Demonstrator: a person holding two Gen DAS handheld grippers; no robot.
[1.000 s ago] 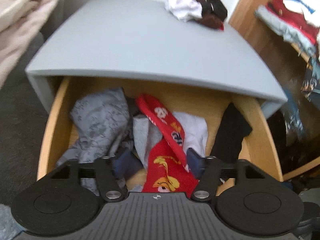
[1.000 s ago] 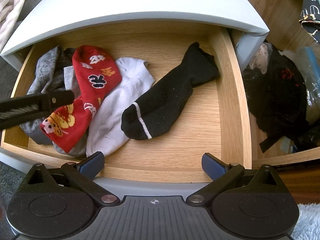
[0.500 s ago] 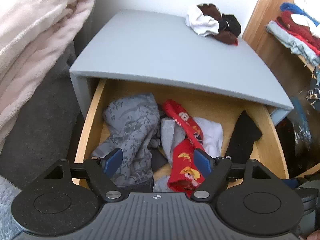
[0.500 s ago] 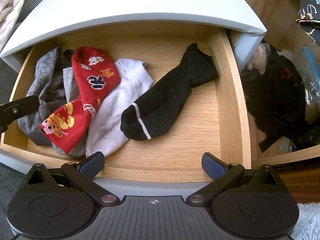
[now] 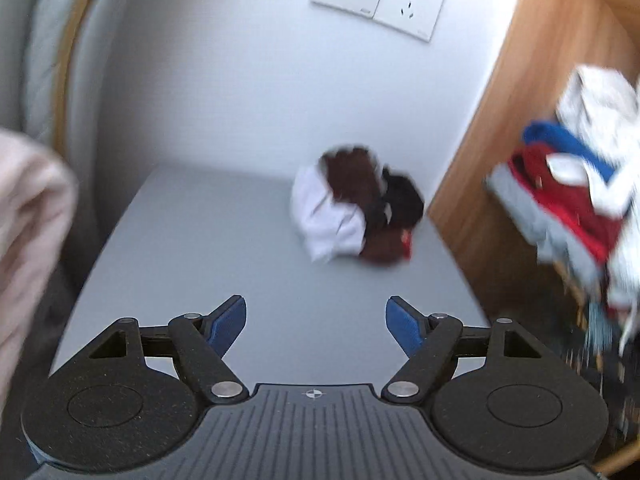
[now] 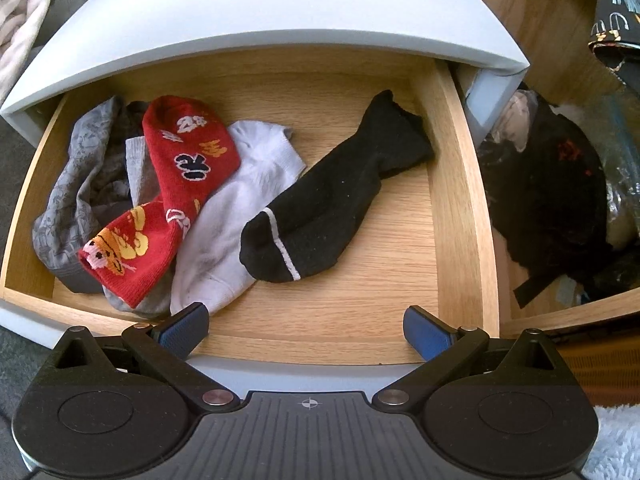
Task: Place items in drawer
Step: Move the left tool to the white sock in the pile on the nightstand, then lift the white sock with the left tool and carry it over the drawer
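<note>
On the grey table (image 5: 240,240), sock pile (image 5: 356,204) sits at 12 o'clock of the left tool (image 5: 316,316), jaws wide, just opened, nothing between. Right tool (image 6: 306,320) wide, empty, over the open drawer (image 6: 460,184); black sock (image 6: 332,200) at its 12.

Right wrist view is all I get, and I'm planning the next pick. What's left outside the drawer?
Observer: A small pile of socks, white, brown and black, sits on the grey cabinet top, near the wall.
Operator: Is the left gripper holding anything?
Observer: No. The left gripper is over the cabinet top; its jaws have just been opening, with nothing between them.
Operator: Anything beside the cabinet?
Observer: Folded clothes on a wooden shelf to the right, blurred.
</note>
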